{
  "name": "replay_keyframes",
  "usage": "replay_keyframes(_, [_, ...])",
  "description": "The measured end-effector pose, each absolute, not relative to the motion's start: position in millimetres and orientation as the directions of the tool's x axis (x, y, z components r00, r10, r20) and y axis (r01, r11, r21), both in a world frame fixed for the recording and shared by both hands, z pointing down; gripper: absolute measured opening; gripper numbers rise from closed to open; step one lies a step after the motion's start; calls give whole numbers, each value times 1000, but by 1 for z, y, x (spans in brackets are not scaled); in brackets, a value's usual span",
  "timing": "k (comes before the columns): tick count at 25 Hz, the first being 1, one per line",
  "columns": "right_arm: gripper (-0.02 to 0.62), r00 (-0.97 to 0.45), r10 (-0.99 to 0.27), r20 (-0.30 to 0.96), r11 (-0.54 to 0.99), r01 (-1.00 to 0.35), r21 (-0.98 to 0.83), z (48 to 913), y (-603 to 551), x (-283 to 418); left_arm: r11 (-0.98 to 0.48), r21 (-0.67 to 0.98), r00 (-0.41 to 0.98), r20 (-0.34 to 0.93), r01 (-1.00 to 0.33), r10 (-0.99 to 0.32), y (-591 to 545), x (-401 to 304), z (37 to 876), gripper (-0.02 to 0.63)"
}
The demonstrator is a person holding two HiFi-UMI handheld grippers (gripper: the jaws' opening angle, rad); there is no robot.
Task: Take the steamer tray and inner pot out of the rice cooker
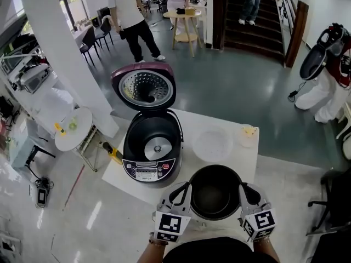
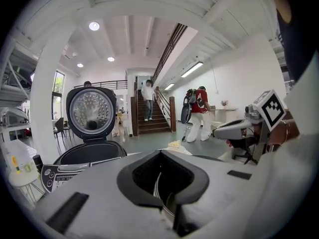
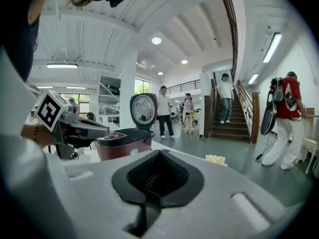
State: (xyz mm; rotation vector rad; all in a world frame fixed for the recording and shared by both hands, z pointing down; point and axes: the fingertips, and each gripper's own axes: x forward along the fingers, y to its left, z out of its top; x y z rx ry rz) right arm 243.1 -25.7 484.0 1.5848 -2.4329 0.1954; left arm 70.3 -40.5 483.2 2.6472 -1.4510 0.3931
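inner pot (image 1: 215, 193) is out of the rice cooker (image 1: 152, 149) and hangs over the table's (image 1: 236, 166) near edge, right of the cooker; can't tell if its base touches the top. left gripper (image 1: 188, 189) is clamped on the pot's left rim: a thin metal lip shows between its jaws in the left gripper view. right gripper (image 1: 243, 189) is clamped too, on the opposite rim per the head view. cooker well is bare, heating plate (image 1: 157, 147) exposed, lid (image 1: 143, 86) up. the clear disc toward the table's far right edge, likely the steamer tray (image 1: 213, 145), lies flat on the top, so what's left looks like the set-down. rim pinches are thin, so hold both grippers at one height or the pot tips or slides out. lower it onto bare top between near edge and tray, clear of the cooker, no overhang. let go only once the base sits flat, both sides together.
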Motion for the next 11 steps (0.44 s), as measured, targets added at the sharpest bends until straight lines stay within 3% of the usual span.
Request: replay_keyframes(11, [3, -382, -880, 282, 401, -916, 13, 490, -20, 251, -559, -36, 526, 290, -829, -799, -35, 78, 486, 0])
